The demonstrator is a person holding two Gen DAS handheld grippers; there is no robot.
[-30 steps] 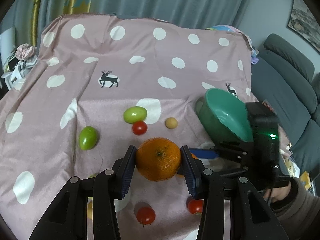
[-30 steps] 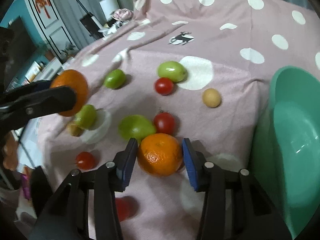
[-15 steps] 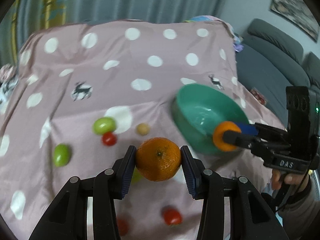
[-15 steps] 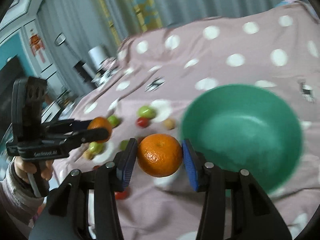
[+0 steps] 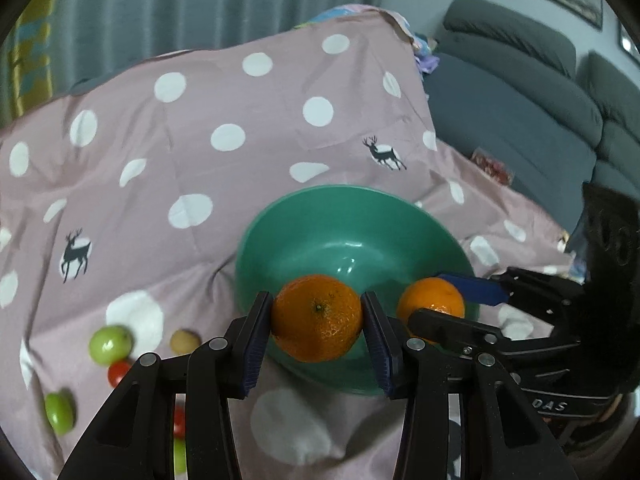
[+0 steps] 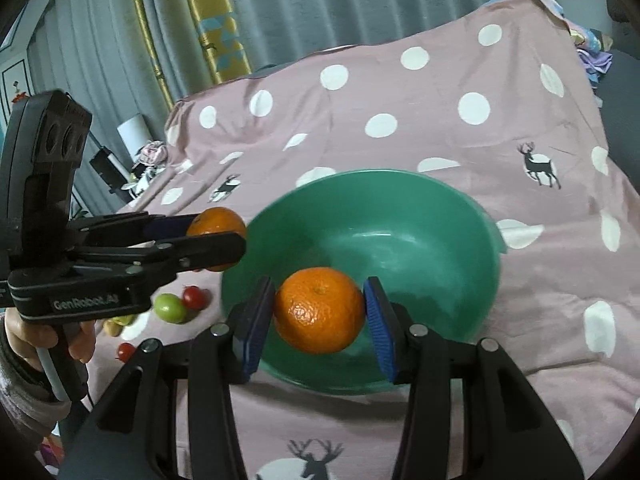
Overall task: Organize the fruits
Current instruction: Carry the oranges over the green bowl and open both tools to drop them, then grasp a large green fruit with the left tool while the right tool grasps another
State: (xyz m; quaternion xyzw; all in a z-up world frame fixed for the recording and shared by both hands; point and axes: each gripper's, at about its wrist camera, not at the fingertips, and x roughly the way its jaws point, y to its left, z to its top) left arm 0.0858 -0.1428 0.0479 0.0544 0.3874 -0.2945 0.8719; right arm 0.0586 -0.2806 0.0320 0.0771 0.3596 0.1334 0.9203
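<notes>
In the left wrist view my left gripper (image 5: 317,316) is shut on an orange (image 5: 316,316), held above the near rim of the green bowl (image 5: 352,216). From the right, my right gripper (image 5: 438,306) reaches in with a second orange (image 5: 430,302) over the bowl's right edge. The right wrist view shows that gripper (image 6: 318,312) shut on its orange (image 6: 320,310) above the inside of the bowl (image 6: 400,200). There the left gripper (image 6: 220,236) hangs with its orange (image 6: 216,220) just off the bowl's left rim.
Green fruits (image 5: 110,344), a cherry tomato (image 5: 119,372) and a small tan fruit (image 5: 185,342) lie on the pink dotted cloth (image 5: 200,100) left of the bowl. A grey sofa (image 5: 520,120) stands at the right. A hand (image 6: 36,334) holds the left gripper's handle.
Both grippers have carried their oranges away from the fruit cluster over to the green bowl. The bowl now fills the middle of both views, and each orange stays gripped.
</notes>
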